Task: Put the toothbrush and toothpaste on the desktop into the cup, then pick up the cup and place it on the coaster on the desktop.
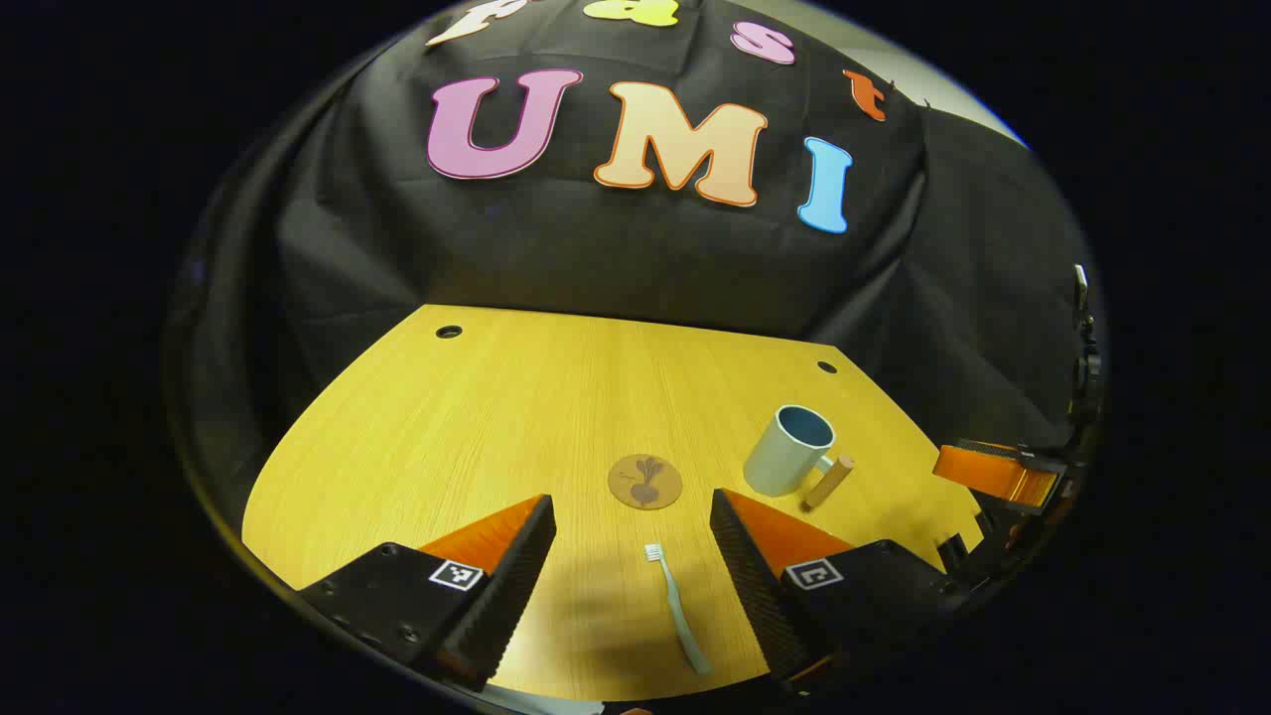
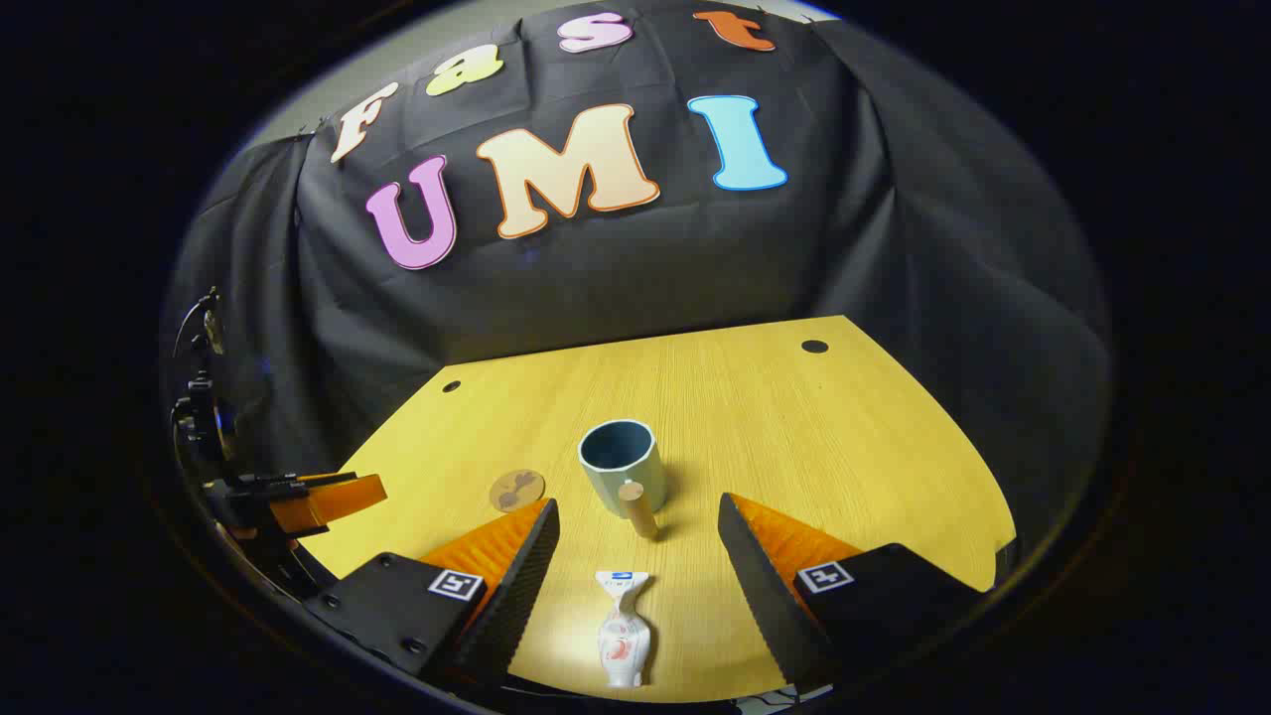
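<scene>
A pale toothbrush (image 1: 677, 608) lies flat on the wooden desktop (image 1: 496, 427), between the fingers of my left gripper (image 1: 633, 526), which is open above it. Beyond it lies a round cork coaster (image 1: 645, 482) with a beet drawing. To the right stands a pale cup (image 1: 791, 450) with a blue inside and a wooden handle (image 1: 828, 482). In the right gripper view, a white toothpaste tube (image 2: 623, 638) lies between the fingers of my open right gripper (image 2: 638, 526). The cup (image 2: 621, 465) stands upright just past it, and the coaster (image 2: 517, 490) lies to its left.
Black cloth walls close in the desk's far side. Two small round holes (image 1: 449, 331) (image 1: 827, 366) sit near the desktop's back edge. The other gripper (image 2: 318, 501) hovers over the desk's left edge in the right gripper view, and at the right edge (image 1: 998, 475) in the left gripper view.
</scene>
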Tool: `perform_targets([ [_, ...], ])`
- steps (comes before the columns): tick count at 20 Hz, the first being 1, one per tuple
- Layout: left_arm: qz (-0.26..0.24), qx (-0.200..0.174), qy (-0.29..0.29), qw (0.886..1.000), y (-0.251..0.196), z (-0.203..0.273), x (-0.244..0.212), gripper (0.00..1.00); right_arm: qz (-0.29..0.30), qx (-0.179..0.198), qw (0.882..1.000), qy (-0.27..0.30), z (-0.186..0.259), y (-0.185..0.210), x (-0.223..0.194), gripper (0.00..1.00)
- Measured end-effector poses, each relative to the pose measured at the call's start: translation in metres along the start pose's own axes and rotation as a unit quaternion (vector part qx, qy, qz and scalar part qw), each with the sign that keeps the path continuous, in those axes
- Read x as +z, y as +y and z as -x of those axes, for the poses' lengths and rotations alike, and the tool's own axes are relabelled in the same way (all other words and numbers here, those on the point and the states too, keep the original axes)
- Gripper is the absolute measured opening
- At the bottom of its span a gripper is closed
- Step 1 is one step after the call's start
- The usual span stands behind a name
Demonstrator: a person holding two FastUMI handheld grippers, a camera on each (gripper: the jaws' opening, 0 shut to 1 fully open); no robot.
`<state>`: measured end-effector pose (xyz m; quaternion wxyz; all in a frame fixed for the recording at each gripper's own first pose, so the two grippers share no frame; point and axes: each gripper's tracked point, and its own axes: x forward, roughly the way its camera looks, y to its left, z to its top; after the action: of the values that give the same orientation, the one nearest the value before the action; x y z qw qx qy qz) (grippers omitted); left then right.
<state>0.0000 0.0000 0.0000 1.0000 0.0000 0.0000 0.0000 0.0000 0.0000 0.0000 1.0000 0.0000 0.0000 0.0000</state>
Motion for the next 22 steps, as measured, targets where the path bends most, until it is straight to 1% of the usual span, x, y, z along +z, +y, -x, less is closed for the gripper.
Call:
perform_targets([
  [4, -0.002, -0.005, 0.001, 1.0, -0.003, -0.001, 0.0, 0.94, 0.003, 0.0, 1.0, 0.003, -0.001, -0.001, -0.001, 0.95],
  [5, -0.003, -0.007, 0.0, 1.0, -0.003, -0.001, 0.001, 0.94, 0.005, 0.0, 1.0, 0.005, 0.0, -0.002, -0.002, 0.99],
  [6, -0.004, -0.008, -0.001, 1.0, -0.003, -0.001, 0.001, 0.94, 0.006, -0.002, 1.0, 0.006, 0.0, -0.002, -0.002, 0.95],
  [11, -0.005, -0.01, 0.001, 1.0, -0.002, -0.002, -0.001, 0.94, 0.01, -0.007, 1.0, 0.01, 0.002, -0.004, -0.007, 0.95],
  [12, -0.004, -0.01, 0.003, 1.0, -0.002, -0.001, -0.001, 0.94, 0.011, -0.008, 1.0, 0.01, 0.002, -0.004, -0.006, 0.99],
  [13, -0.003, -0.01, 0.005, 1.0, -0.001, -0.001, -0.002, 0.94, 0.01, -0.008, 1.0, 0.012, 0.002, -0.004, -0.007, 0.95],
  [14, -0.004, -0.01, 0.006, 1.0, 0.0, -0.001, -0.002, 0.94, 0.01, -0.008, 1.0, 0.013, 0.001, -0.004, -0.007, 0.99],
  [15, -0.005, -0.009, 0.007, 1.0, 0.001, -0.001, -0.002, 0.94, 0.01, -0.008, 1.0, 0.014, 0.002, -0.004, -0.008, 0.95],
  [17, -0.006, -0.007, 0.01, 1.0, 0.005, 0.0, -0.004, 0.94, 0.011, -0.009, 1.0, 0.018, 0.002, -0.004, -0.009, 0.95],
  [18, -0.006, -0.007, 0.011, 1.0, 0.006, 0.0, -0.006, 0.94, 0.012, -0.012, 1.0, 0.023, 0.001, -0.005, -0.011, 0.95],
  [19, -0.006, -0.006, 0.013, 1.0, 0.007, 0.0, -0.007, 0.94, 0.012, -0.015, 0.999, 0.03, 0.001, -0.005, -0.015, 0.99],
  [20, -0.005, -0.005, 0.015, 1.0, 0.009, 0.001, -0.009, 0.94, 0.013, -0.017, 0.999, 0.036, 0.0, -0.005, -0.017, 0.99],
  [21, -0.004, -0.003, 0.017, 1.0, 0.012, 0.0, -0.01, 0.94, 0.015, -0.02, 0.999, 0.042, -0.004, -0.005, -0.019, 0.95],
  [22, -0.002, -0.001, 0.018, 1.0, 0.013, 0.0, -0.012, 0.94, 0.02, -0.022, 0.998, 0.049, -0.007, -0.006, -0.022, 0.99],
])
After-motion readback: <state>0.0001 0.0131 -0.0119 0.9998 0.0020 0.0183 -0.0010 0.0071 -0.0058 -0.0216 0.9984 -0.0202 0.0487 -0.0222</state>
